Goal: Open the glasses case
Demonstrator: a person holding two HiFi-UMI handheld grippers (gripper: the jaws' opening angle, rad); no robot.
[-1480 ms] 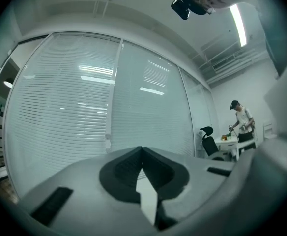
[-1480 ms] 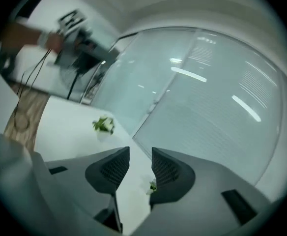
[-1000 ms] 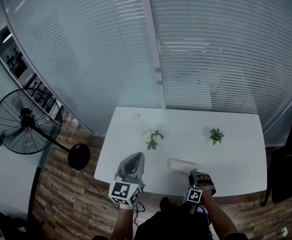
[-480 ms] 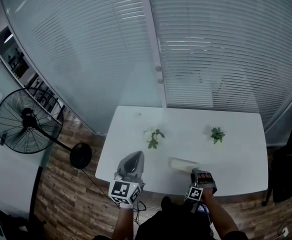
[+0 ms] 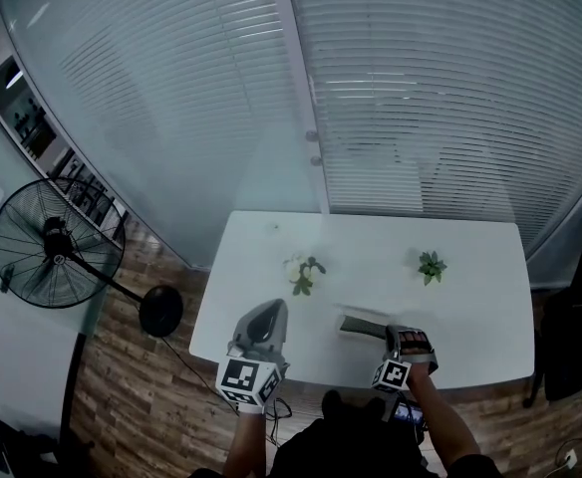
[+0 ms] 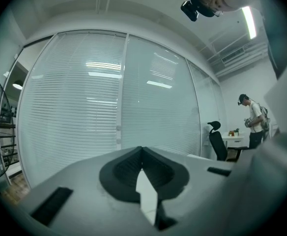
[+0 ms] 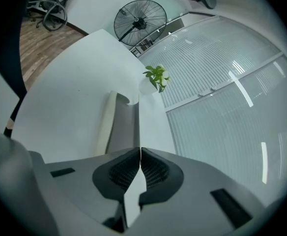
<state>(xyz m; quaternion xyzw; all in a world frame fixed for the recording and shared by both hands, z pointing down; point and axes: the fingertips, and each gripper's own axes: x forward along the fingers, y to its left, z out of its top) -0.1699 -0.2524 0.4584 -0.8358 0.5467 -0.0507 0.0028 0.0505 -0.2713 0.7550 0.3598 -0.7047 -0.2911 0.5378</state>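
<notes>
The pale glasses case [image 5: 363,325] lies near the white table's [image 5: 470,297] front edge, and its lid is raised off a dark inside. In the right gripper view the case [image 7: 115,127] runs away from the jaws, with the thin lid edge passing between the pads. My right gripper [image 5: 391,337] [image 7: 140,152] is closing, and its pads press on that lid flap. My left gripper [image 5: 264,319] [image 6: 142,152] hovers at the front left of the table, level, shut on nothing and apart from the case.
Two small potted plants [image 5: 303,272] [image 5: 431,267] stand farther back on the table. A standing fan [image 5: 47,242] is on the wooden floor at left, a dark chair [image 5: 570,347] at right. A glass wall with blinds is behind.
The right gripper's jaws have closed on the case's lid. It has drawn back and up a little, lifting the lid so the dark inside shows. The left gripper has stayed still.
</notes>
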